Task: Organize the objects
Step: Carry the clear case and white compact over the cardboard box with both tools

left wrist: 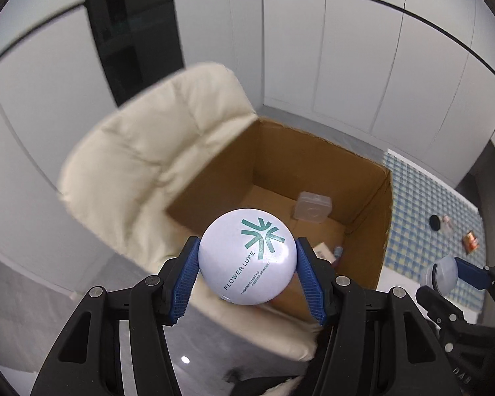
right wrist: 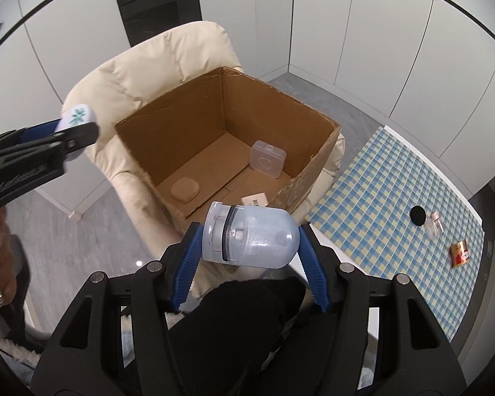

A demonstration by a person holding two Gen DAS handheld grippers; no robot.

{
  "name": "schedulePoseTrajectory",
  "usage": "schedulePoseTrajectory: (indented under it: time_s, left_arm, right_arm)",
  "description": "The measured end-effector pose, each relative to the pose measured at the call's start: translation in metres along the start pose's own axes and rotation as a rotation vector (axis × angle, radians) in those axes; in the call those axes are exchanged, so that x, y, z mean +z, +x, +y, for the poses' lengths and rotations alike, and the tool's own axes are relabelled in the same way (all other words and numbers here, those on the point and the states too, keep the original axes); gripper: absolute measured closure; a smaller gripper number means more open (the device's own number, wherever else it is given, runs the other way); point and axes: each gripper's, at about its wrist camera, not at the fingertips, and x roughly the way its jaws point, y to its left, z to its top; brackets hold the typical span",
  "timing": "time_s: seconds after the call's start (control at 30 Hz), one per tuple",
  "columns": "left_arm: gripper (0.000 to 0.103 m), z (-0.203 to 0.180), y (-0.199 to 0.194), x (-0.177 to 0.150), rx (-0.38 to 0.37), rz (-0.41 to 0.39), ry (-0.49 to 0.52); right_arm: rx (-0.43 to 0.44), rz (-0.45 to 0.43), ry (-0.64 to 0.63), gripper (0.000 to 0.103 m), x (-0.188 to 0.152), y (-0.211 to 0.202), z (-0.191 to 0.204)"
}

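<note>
The cardboard box [right wrist: 227,125] holds a clear plastic case [right wrist: 268,164] at 2 o'clock, a tan pad [right wrist: 184,190] at 7; the left gripper [left wrist: 247,262] pinches a powder compact [left wrist: 247,260], the right gripper [right wrist: 249,237] a translucent domed container [right wrist: 250,234].

White round compact [left wrist: 247,260], translucent domed container [right wrist: 250,235]

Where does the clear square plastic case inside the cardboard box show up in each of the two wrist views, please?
Left wrist view: the clear plastic case lies on the box floor, right of centre, just above the white compact held in the left claw.
Right wrist view: the case sits centre-right, toward the box's back right wall.
Shared landmark: the cardboard box on the cream chair.
</note>
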Motion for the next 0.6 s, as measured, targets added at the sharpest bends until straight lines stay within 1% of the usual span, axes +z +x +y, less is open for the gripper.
schedulePoseTrajectory:
  time_s: [0.07,0.13,0.23,0.37,0.5,0.6]
  left_arm:
    - [0.045,-0.002,0.022,0.008,0.0,0.014,-0.012]
    - [0.045,-0.004,0.042,0.016,0.01,0.014,-0.02]
    - [0.045,-0.002,0.064,0.027,0.023,0.01,-0.042]
    - [0.045,0.002,0.086,0.043,0.035,0.021,-0.066]
    - [0.045,0.007,0.096,0.048,0.039,0.016,-0.071]
    - [0.045,0.008,0.1,0.047,0.015,0.029,-0.039]
  right_arm:
    - [-0.047,-0.031,-0.011,0.043,0.007,0.008,-0.002]
    - [-0.065,-0.047,-0.008,0.043,0.015,0.021,-0.004]
    - [-0.041,-0.04,0.021,0.043,0.029,0.045,-0.009]
    - [-0.035,-0.032,0.027,0.043,0.046,0.073,-0.009]
    - [-0.024,-0.025,0.028,0.043,0.061,0.096,-0.007]
    - [-0.018,-0.015,0.034,0.043,0.067,0.112,-0.008]
